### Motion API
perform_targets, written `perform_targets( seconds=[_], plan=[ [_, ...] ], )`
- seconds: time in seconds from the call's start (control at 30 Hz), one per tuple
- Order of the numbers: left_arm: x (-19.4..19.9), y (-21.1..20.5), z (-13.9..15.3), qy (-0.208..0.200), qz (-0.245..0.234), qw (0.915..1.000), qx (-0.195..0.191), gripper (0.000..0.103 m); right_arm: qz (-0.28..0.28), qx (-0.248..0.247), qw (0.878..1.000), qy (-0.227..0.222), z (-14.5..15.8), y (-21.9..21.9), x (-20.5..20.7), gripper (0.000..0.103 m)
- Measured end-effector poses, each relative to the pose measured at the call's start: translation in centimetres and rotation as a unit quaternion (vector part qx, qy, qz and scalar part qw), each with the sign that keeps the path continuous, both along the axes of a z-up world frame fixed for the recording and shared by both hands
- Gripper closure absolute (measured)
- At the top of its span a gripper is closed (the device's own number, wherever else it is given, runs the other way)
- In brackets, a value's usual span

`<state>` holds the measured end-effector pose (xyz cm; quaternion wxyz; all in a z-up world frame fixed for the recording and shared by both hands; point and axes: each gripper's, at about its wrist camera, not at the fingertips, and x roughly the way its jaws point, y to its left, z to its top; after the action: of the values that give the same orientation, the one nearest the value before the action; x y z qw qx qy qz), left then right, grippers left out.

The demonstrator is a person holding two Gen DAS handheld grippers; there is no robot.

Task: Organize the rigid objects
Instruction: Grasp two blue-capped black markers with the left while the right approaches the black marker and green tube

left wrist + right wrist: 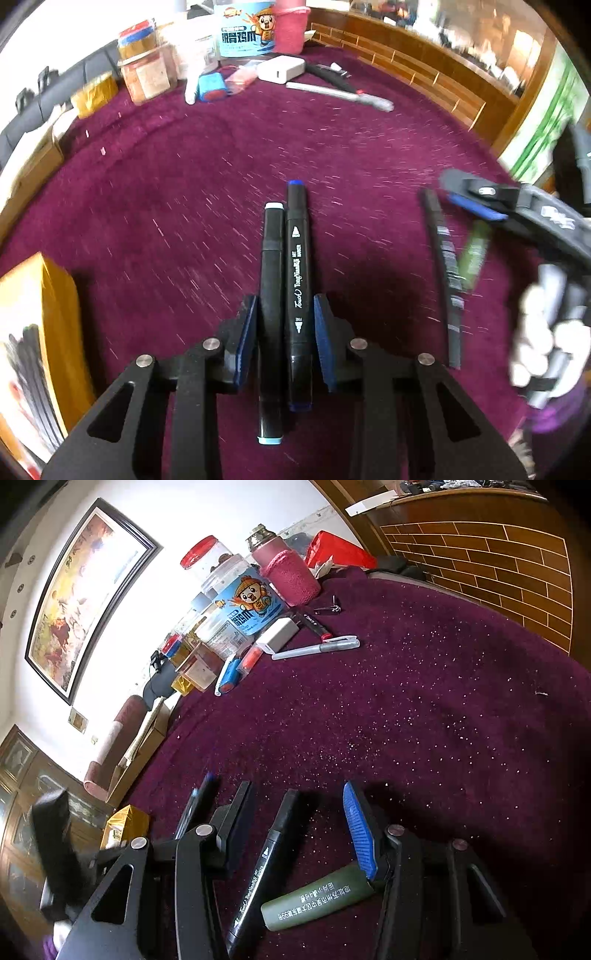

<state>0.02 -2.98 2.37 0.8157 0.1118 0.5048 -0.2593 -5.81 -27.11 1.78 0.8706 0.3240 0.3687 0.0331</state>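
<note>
markers are lying on the purple cloth (207, 155) covering the counter; two black ones are resting side by side, touching, between the fingers of the left hand-held gripper (285, 339). the marker with pale blue ends (271, 295) is sitting on the left, and the marker with dark blue ends (298, 280) is sitting on the right, both pointing away from the camera. the left hand-held gripper's blue pads (246, 332) are standing apart, one on each side of the pair; whether they are touching the markers i cannot tell.

the right hand-held gripper (301, 834) is also spread wide, its fingers standing apart with nothing clamped. a black marker (266, 864) is lying between its fingers, angled on the cloth, and a green tube (317, 901) with white lettering is lying just beside it, its far end under the right blue pad (357, 830). in the left wrist view the right hand-held gripper (480, 199) is showing blurred at the right edge, above that same black marker (445, 273) and green tube (474, 254).

at the far edge of the cloth a jar with a cartoon label (243, 605), a pink knitted bottle (288, 572), a white charger (277, 635) and a grey pen (317, 648) are sitting close together
</note>
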Motion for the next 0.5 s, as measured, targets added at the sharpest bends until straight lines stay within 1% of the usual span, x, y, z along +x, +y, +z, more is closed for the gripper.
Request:
perform_targets(
  seconds=[0.03, 0.07, 0.13, 0.17, 0.27, 0.33, 0.37, 0.43, 0.5],
  plan=[
    [-0.3, 0.5, 0.3, 0.003, 0.007, 0.9998, -0.020, 0.074, 0.000, -0.001, 1.000, 0.000, 0.0, 0.0, 0.0, 0.059],
    [-0.5, 0.9, 0.7, -0.007, 0.016, 0.9993, -0.034, 0.074, 0.000, -0.002, 1.000, 0.001, 0.0, 0.0, 0.0, 0.059],
    [-0.8, 1.7, 1.2, -0.029, 0.028, 0.9982, -0.044, 0.073, -0.001, -0.007, 1.000, 0.002, 0.0, 0.1, 0.0, 0.059],
    [-0.7, 2.1, 1.2, -0.028, 0.036, 0.9977, -0.049, 0.073, -0.001, -0.008, 1.000, 0.003, 0.0, 0.2, 0.0, 0.059],
    [-0.3, 2.7, 0.3, -0.013, 0.052, 0.9976, -0.043, 0.074, 0.000, -0.013, 1.000, 0.005, 0.0, 0.3, 0.0, 0.059],
    [-0.4, 3.5, 0.3, -0.004, 0.057, 0.9960, -0.069, 0.074, -0.001, -0.016, 1.000, 0.006, 0.1, 0.4, 0.1, 0.059],
    [-0.5, 3.8, 0.2, -0.006, 0.060, 0.9959, -0.069, 0.074, -0.001, -0.017, 1.000, 0.006, 0.1, 0.4, 0.1, 0.059],
    [-0.3, 3.9, 0.1, -0.011, 0.068, 0.9963, -0.051, 0.073, -0.001, -0.019, 1.000, 0.006, 0.1, 0.5, 0.1, 0.059],
    [-0.3, 4.3, 0.0, -0.010, 0.078, 0.9959, -0.044, 0.074, -0.002, -0.020, 1.000, 0.008, 0.1, 0.5, 0.2, 0.059]
  ],
)
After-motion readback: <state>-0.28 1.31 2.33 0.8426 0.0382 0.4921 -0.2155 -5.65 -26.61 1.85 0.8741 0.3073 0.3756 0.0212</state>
